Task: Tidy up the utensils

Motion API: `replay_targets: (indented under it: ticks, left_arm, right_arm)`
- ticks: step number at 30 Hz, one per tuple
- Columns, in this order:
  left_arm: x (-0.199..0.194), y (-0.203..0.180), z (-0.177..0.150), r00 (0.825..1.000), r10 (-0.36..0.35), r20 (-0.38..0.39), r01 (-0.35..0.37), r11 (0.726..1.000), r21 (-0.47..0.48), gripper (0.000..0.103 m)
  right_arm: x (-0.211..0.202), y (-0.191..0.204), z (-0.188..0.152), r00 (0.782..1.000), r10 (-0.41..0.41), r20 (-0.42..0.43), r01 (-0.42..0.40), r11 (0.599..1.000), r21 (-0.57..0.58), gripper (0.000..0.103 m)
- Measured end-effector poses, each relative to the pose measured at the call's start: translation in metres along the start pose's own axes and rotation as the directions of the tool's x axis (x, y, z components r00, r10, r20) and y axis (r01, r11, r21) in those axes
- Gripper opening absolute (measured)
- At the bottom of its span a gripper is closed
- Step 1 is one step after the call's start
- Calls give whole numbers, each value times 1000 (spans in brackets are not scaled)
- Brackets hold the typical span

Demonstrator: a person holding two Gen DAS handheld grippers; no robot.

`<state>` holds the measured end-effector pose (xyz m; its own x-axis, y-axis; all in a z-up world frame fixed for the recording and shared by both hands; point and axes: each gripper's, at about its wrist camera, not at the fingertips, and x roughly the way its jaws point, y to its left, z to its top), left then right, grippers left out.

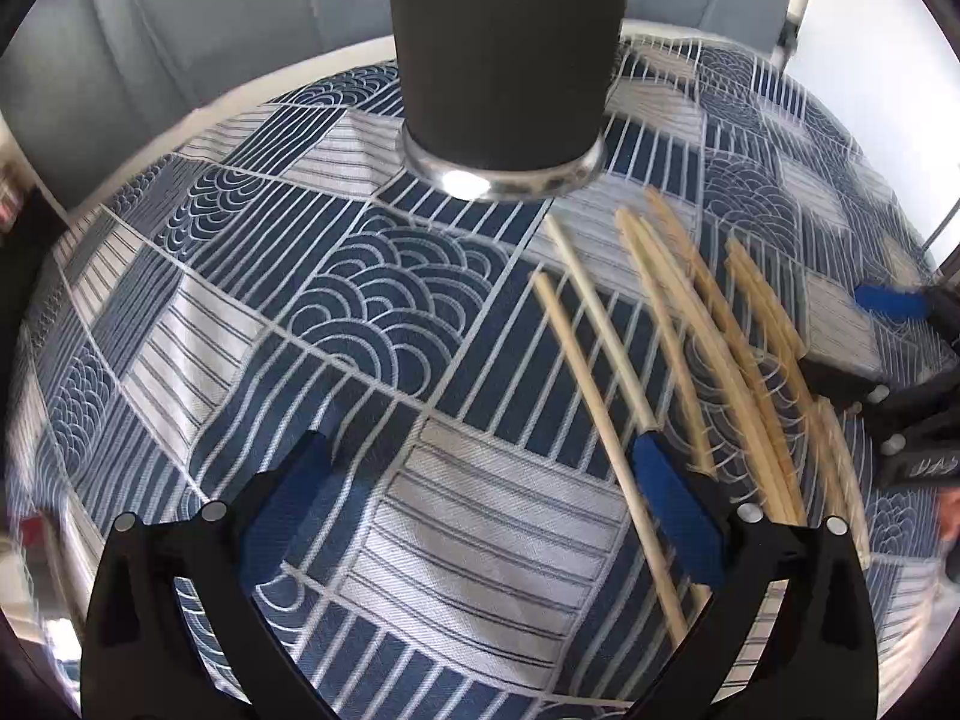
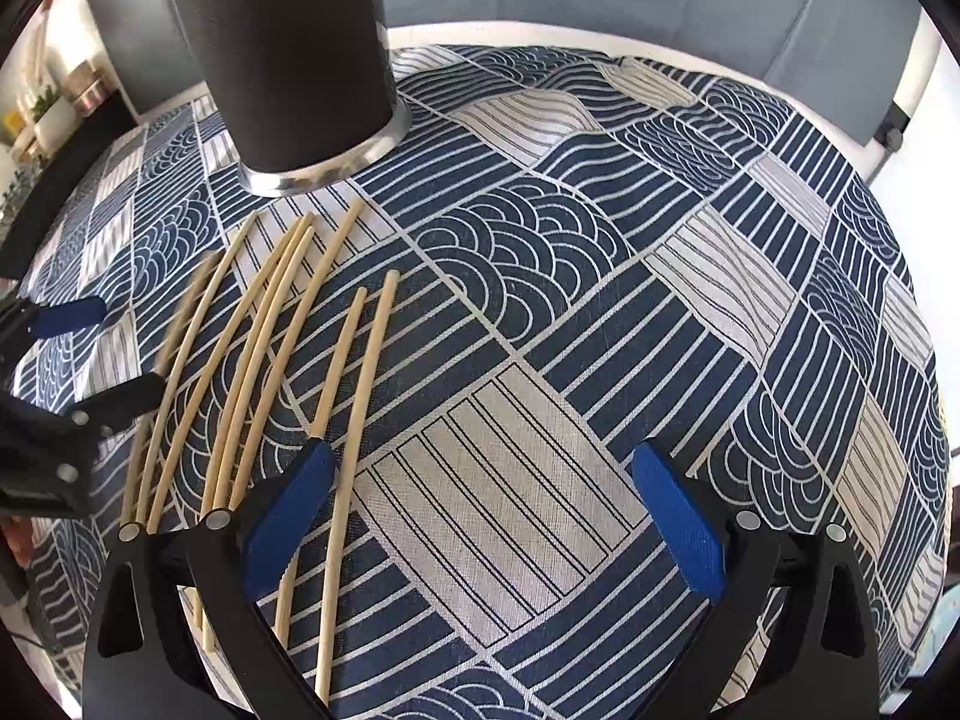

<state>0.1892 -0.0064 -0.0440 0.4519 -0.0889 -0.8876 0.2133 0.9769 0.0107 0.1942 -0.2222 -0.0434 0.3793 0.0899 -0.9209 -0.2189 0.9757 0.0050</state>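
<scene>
On the left, the left gripper hung low over the tablecloth, its jaws spread wide with nothing between them; only the blue-and-white patterned cloth showed in the gap. Its blue pads were clear of any load, though the right-hand pad sat just over the lower ends of two chopsticks.

Ahead of it, near the far edge of the table, the dark holder stood upright on a shiny metal base.

To the right of that gripper lay the chopsticks, a loose fan of pale wooden sticks flat on the cloth, their far tips pointing toward the holder and stopping just short of its base. None were in the holder as far as could be seen; its top was out of view.

Farther right, the right gripper hovered over the cloth beside the sticks, its jaws also wide apart and empty. Its left pad lay over the near ends of the rightmost sticks. In its view the left gripper's fingers reached in from the left edge, beside the outermost stick.
</scene>
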Motion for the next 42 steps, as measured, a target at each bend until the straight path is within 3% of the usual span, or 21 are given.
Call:
replay_targets:
  ticks: [12, 14, 15, 16, 17, 18, 20, 23, 31, 42]
  left_arm:
    - [-2, 7, -3, 999, -32, 1, 32, 999, 20, 97]
    - [-5, 10, -4, 999, -32, 7, 31, 999, 17, 84]
    - [-8, 15, -5, 1000, -26, 11, 26, 1000, 7, 78]
    - [-11, 20, -6, 1000, -22, 10, 22, 1000, -3, 66]
    - [-13, 26, -6, 1000, -18, 9, 19, 1000, -15, 51]
    - [-15, 33, -7, 1000, -14, 7, 15, 999, -28, 44]
    - [-18, 46, -8, 1000, -21, -7, 21, 999, -43, 14]
    - [-19, 70, -11, 1000, -26, -6, 25, 993, -113, 6]
    - [-35, 102, -4, 1000, -21, 8, 22, 978, -208, 5]
    - [-79, 91, 28, 998, 17, 66, -5, 985, -172, 5]
  right_arm:
    - [2, -4, -2, 999, 42, 12, -41, 997, -62, 95]
    - [0, -5, -4, 998, 47, 30, -45, 996, -74, 91]
    - [-3, -5, -5, 998, 54, 42, -51, 995, -84, 75]
    - [-6, -4, -6, 997, 61, 51, -56, 994, -92, 41]
    - [-11, -8, -7, 996, 67, 61, -62, 994, -92, 22]
    - [-13, -13, -7, 996, 68, 54, -64, 995, -79, 7]
    - [-14, -21, -8, 995, 91, 40, -87, 993, -84, 6]
    - [-15, -34, -9, 995, 95, 34, -92, 993, -78, 5]
    - [-31, -53, -4, 974, 211, 80, -212, 977, 5, 5]
    - [-89, -41, 34, 940, 283, 190, -276, 959, -62, 5]
